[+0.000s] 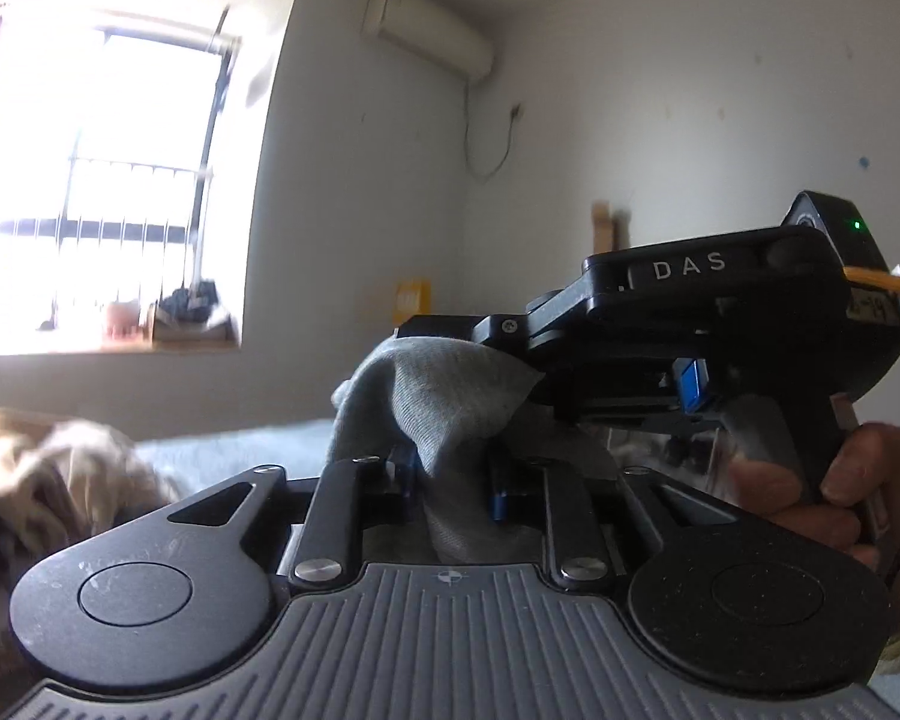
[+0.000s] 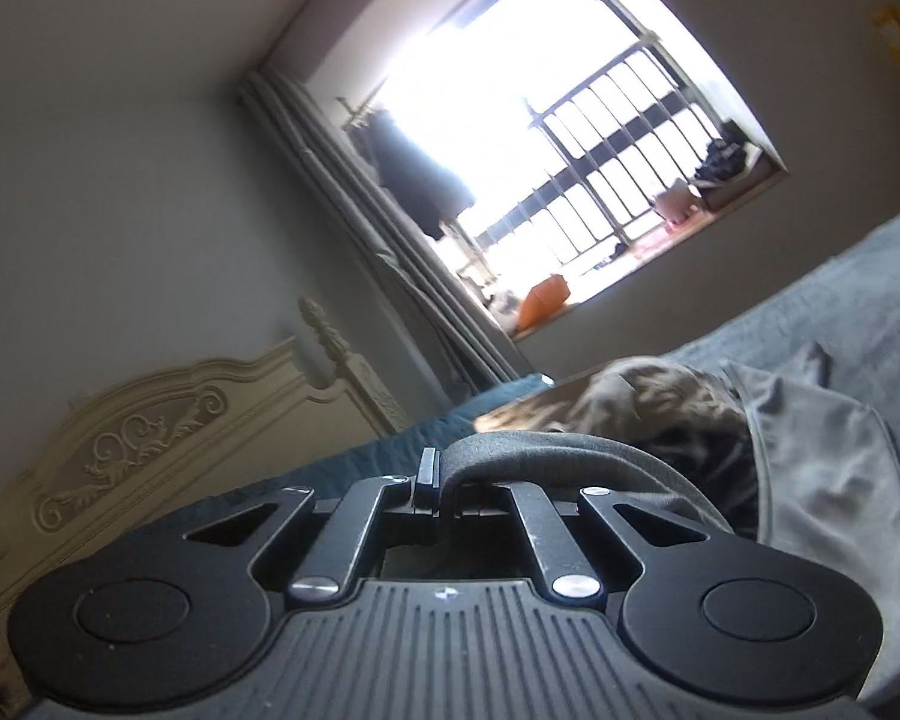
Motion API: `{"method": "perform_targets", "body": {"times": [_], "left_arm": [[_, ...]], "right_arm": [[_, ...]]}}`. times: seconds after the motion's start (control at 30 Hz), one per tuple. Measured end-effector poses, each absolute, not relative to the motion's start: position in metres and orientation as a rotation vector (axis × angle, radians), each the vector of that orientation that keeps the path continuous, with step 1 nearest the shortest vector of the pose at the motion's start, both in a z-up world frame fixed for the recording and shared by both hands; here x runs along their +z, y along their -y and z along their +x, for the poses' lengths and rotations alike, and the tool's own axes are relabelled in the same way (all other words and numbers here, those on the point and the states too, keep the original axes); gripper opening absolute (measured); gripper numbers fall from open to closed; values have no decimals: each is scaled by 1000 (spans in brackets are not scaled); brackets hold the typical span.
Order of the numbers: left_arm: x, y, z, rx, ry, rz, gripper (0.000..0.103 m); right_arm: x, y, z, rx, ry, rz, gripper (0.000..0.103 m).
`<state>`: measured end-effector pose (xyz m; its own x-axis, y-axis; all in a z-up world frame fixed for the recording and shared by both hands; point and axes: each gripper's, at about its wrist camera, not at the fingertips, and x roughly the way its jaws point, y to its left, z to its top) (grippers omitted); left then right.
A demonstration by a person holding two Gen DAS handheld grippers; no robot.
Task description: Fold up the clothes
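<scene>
Grey knit garment point(image 1: 432, 396) hangs between both grippers above the bed point(image 2: 858, 300). Right gripper point(image 2: 450, 483) pinches its hem tight; left gripper point(image 1: 453, 480) sits parted, cloth between its fingers. Soft, light, floppy stuff: best gripped at the edges.

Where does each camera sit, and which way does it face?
Left wrist: on the left gripper, facing the window; grey cloth between its fingers; right gripper and hand show.
Right wrist: on the right gripper, tilted, facing the window and headboard.
Shared: window, grey cloth.
</scene>
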<state>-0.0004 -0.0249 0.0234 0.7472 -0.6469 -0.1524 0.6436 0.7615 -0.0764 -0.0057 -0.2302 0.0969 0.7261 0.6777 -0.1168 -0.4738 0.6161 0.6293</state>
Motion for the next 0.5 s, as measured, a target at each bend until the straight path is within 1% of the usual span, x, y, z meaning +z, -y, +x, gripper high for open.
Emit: {"method": "perform_targets", "body": {"times": [0.03,0.07,0.2,0.3,0.4,0.5], "left_arm": [[14,26,6,-693,-197,-21,37],[5,22,10,-683,-226,-26,39],[-30,5,33,-630,-348,-41,55],[-56,-9,47,-570,-453,-55,57],[-75,-28,35,-533,-562,-94,58],[-90,-35,22,-499,-635,-122,58]], "right_arm": [[82,235,1,651,-392,627,3],[67,240,8,622,-421,646,3],[9,259,21,501,-501,687,3],[-25,273,34,397,-542,692,3],[-57,288,48,292,-575,695,3],[-86,300,57,192,-617,653,3]]}}
